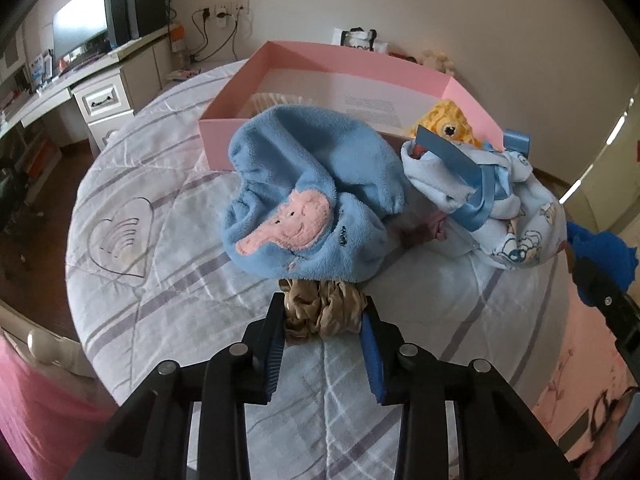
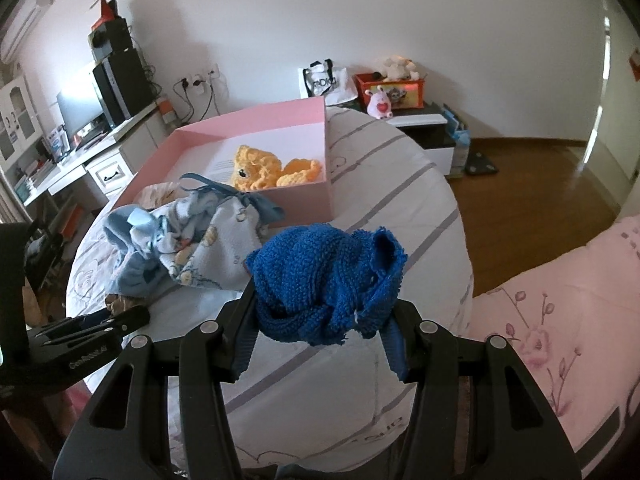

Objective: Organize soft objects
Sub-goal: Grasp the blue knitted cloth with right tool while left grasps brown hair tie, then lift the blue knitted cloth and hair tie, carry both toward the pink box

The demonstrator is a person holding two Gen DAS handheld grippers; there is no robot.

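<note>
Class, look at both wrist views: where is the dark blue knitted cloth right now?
The dark blue knitted cloth is bunched in the right gripper, above the bed, right of the printed baby cloth and before the pink box.

Left hand-held gripper (image 1: 324, 330) pinching tan scrunchie (image 1: 320, 308) beside blue fleece hat (image 1: 308, 196).

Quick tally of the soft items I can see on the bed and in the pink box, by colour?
Blue: 3, the fleece piece, printed bundle, dark blue cloth
Yellow: 1, knitted toy in the pink box
Tan: 1, scrunchie
Total: 5
</note>
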